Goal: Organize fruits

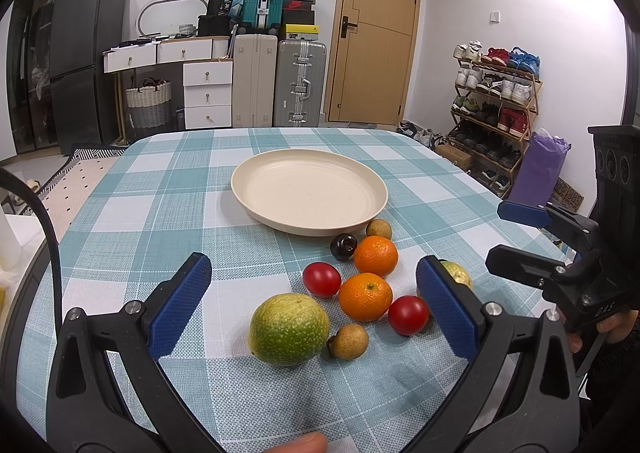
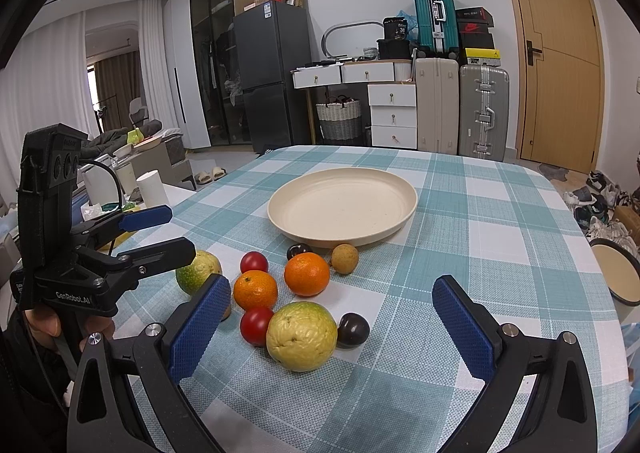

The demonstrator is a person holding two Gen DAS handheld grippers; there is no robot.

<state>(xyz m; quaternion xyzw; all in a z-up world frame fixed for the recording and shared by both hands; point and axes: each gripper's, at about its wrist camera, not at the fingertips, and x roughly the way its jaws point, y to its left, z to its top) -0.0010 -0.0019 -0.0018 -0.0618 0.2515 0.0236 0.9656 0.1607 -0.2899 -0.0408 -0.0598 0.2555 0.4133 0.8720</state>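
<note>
The plate [image 1: 256, 189] sits mid-desk [image 1: 140, 213] holding nothing; the fruits [image 1: 365, 296] cluster on the cloth just beside its near rim. Left tongs [image 1: 314, 303] and right tongs [image 2: 332, 323] gape wide, holding nothing.

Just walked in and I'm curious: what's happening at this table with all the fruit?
A person holds a two-finger claw in each hand, sorting fruit. The left claw and right claw are both open and hold nothing, hovering over the fruit on the checked tablecloth. The cream plate is bare. Two oranges, two red tomatoes, the guavas and the smaller fruits all lie on the cloth beside it.
</note>
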